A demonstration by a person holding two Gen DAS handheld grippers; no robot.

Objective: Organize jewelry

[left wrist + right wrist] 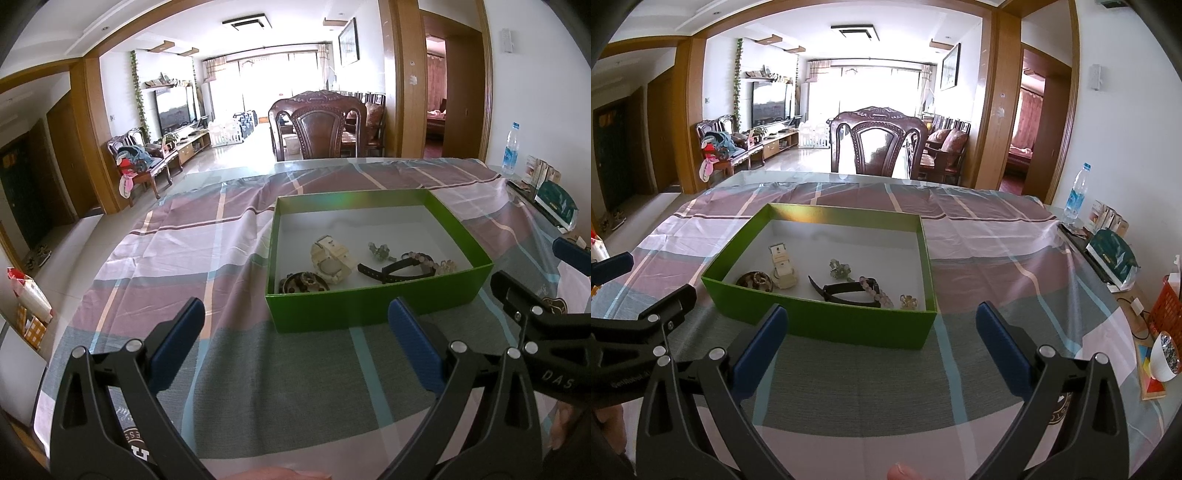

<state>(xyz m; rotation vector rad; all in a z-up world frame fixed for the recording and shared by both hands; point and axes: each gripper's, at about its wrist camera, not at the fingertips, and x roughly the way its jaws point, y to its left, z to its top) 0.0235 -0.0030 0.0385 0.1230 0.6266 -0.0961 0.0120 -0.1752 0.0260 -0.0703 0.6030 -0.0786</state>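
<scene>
I have both tools hanging low over the checked tablecloth (221, 229), short of the green box (827, 326). My left gripper (295, 343) has its jaws spread wide and empty, and the box sits ahead of it and a little right. My right gripper (881, 341) is just as wide apart and bare, with the box ahead and left. Everything I can count as jewelry already lies inside, crowded toward the wall nearest me: a cream watch (330, 258), a black strap watch (849, 290), a pale bead bracelet (877, 291), a brown patterned bangle (755, 281), a greenish cluster (839, 269) and a small gold piece (908, 301). I judge the collecting done, so I am keeping the fingers clear.
</scene>
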